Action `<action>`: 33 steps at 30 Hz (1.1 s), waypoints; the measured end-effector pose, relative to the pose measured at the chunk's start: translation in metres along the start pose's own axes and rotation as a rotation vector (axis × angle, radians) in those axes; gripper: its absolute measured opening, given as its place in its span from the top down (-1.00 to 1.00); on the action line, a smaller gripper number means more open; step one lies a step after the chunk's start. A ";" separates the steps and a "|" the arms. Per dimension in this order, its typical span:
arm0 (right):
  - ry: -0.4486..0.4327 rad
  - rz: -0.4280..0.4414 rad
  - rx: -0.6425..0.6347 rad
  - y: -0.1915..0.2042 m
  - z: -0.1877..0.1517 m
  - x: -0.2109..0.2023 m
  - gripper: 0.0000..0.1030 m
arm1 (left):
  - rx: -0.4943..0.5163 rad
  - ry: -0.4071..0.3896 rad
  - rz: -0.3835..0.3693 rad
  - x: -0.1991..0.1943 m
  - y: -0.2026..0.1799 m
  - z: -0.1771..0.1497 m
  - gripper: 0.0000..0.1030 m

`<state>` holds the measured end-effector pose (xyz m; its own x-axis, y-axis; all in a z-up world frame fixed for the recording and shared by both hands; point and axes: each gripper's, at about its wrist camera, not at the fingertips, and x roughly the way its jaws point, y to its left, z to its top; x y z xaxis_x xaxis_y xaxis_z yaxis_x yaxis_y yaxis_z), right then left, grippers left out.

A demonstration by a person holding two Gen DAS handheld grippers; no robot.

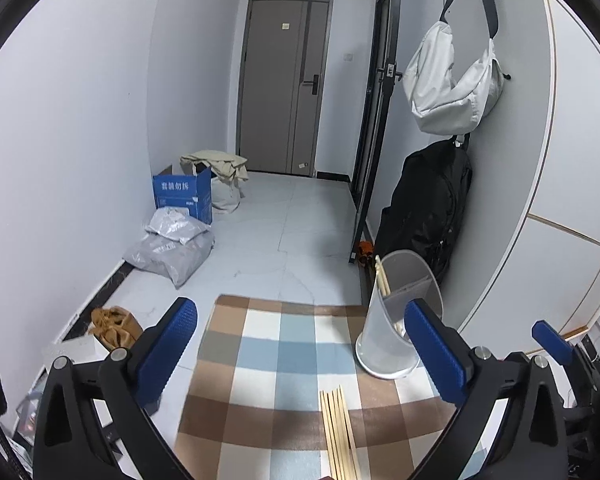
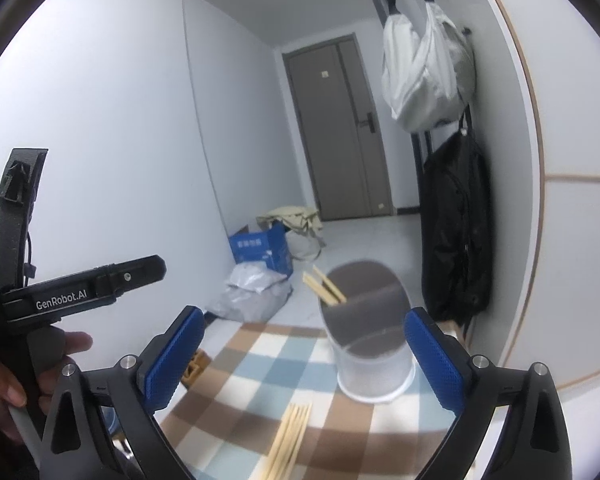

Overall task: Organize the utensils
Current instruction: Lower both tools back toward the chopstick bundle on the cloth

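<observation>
A bundle of wooden chopsticks lies on the checked cloth, near its front edge. A translucent divided utensil holder stands at the cloth's far right with a few chopsticks in its left compartment. My left gripper is open and empty above the cloth, left of the holder. In the right wrist view, my right gripper is open and empty, with the holder and loose chopsticks ahead of it. The left gripper's body shows at the left.
A black bag and a white bag hang on the right wall behind the holder. A blue box, grey parcels and a brown bag sit on the floor at left. A door is at the far end.
</observation>
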<state>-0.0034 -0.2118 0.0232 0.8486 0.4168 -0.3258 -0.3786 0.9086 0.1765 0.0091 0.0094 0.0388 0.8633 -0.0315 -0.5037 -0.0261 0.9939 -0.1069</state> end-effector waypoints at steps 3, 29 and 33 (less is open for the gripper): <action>0.046 -0.004 0.003 -0.001 -0.014 0.006 -0.96 | 0.012 0.024 -0.007 0.007 0.000 -0.012 -0.96; 0.666 -0.012 -0.080 0.008 -0.103 0.143 0.06 | -0.103 0.205 0.055 0.068 0.063 -0.039 -0.96; 0.749 -0.052 -0.134 0.014 -0.119 0.172 0.46 | -0.145 0.229 0.062 0.071 0.078 -0.041 -0.96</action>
<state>0.0932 -0.1248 -0.1404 0.4074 0.2366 -0.8821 -0.4275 0.9029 0.0448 0.0477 0.0805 -0.0403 0.7216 -0.0110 -0.6923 -0.1613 0.9697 -0.1835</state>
